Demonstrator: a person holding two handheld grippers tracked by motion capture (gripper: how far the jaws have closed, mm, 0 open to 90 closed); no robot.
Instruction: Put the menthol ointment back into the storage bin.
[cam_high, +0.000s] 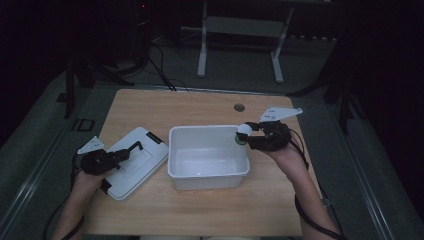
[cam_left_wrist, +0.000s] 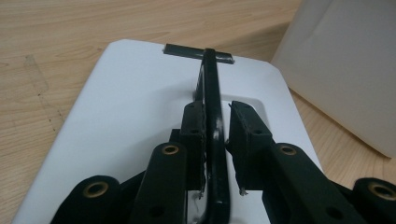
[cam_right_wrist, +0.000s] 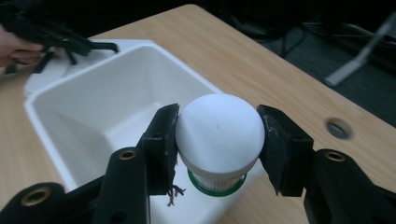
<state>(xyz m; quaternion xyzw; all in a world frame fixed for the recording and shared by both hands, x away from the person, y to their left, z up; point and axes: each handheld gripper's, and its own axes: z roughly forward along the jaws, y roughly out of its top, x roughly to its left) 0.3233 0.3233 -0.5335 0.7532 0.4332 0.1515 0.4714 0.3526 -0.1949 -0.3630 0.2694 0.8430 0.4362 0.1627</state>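
High view, right claw (cam_high: 248, 134) gripping bulb (cam_high: 244, 131) above bin rim (cam_high: 208, 128), left claw (cam_high: 131, 150) clamping lid handle (cam_high: 135, 147).

The high view looks down and forward over your side of the bench (cam_high: 150, 107), far enough off to take in the whole top, both your forearms and the floor beyond.

The left gripper view rides on your left gripper (cam_left_wrist: 215, 126) and looks close along its jaws, low over the white lid (cam_left_wrist: 130, 107), with a wall of the white tub (cam_left_wrist: 341, 65) at its right edge.

The right gripper view rides on your right gripper (cam_right_wrist: 217, 137) and looks down across the tub toward your left hand (cam_right_wrist: 16, 46).

All three views share the tub and lid.
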